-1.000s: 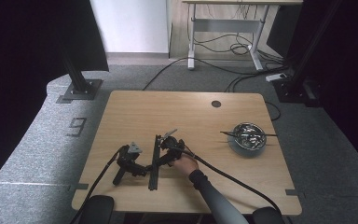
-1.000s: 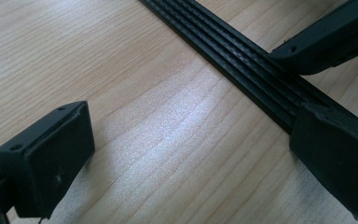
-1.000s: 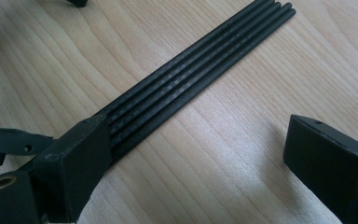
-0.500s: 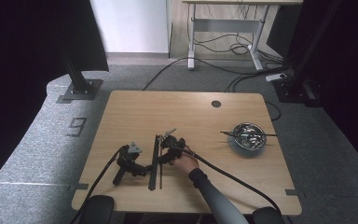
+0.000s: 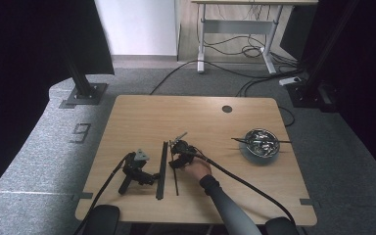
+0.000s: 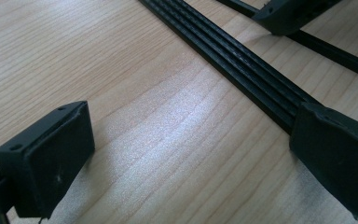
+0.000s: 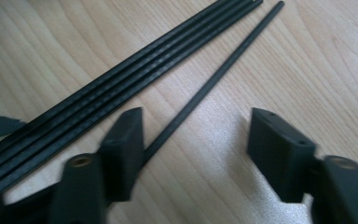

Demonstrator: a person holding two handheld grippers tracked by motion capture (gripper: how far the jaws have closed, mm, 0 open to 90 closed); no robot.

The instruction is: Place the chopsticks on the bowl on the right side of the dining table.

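Right gripper (image 5: 176, 157), held in the person's hand (image 5: 198, 169) near the middle of the wooden table (image 5: 142, 112), has its jaws partly open and they have just been closing. In the right gripper view (image 7: 193, 154) a single thin black rod (image 7: 214, 79) runs between the two pads: it passes right against the inner edge of one pad, while the other pad stands apart from it, so nothing is clamped. The rod lies flat on the table, and in the high view (image 5: 175, 177) it stretches from the gripper toward the person's edge.

Just beside the rod lies a bundle of black ribbed strips (image 7: 121, 77), roughly parallel to it and apart from it; from above the bundle (image 5: 162, 169) sits between the two grippers.

Left gripper (image 5: 136, 169) rests on the table on the other side of the strips, jaws wide open and empty. In the left gripper view (image 6: 186, 163) one pad sits on or just over the strips (image 6: 242, 70); which, I cannot tell.

Well apart, toward the table's right side, a round metal bowl (image 5: 247, 147) holds a tangle of dark thin pieces (image 5: 260, 141), some sticking out past its rim.
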